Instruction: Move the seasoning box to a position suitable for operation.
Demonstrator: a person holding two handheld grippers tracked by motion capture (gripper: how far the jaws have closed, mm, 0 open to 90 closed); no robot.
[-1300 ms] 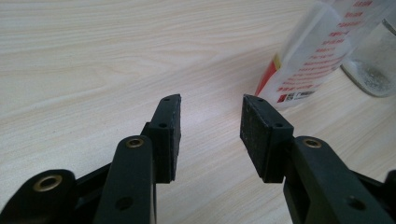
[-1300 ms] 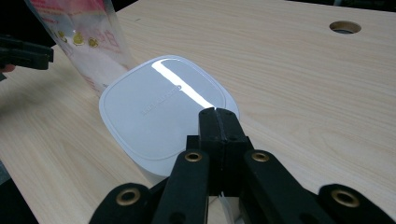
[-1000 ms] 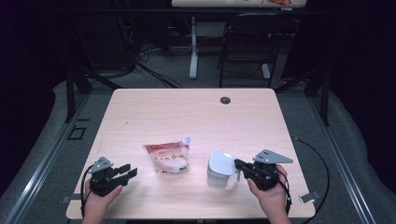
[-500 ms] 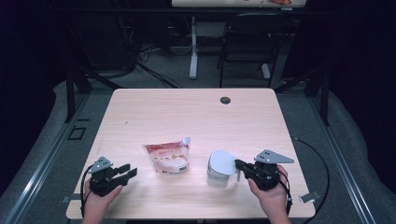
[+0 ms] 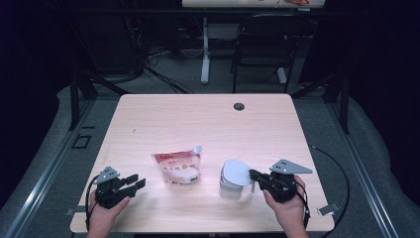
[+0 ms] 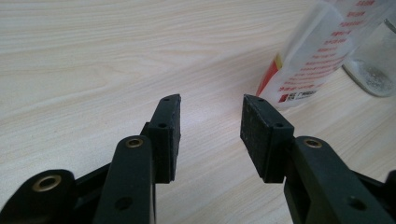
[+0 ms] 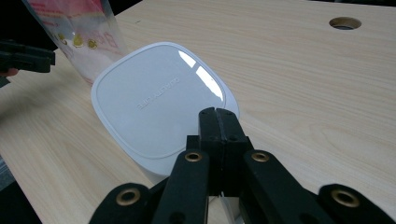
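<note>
Our right gripper (image 5: 253, 174) is pressed together at the container's (image 5: 233, 179) white lid (image 7: 159, 100), near right on the surface (image 5: 208, 119). Our left gripper (image 5: 137, 180) rests spread, left of the pouch (image 5: 177, 167). We should brace the container before lifting the lid.

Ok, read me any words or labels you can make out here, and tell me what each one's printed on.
"QUALITY LIFE", as best it reads, faint raised letters on the white lid of the container.
Red print in rows on the pouch: too blurred to read.
Red brand mark at the pouch's top in the high view: too small to read.
</note>
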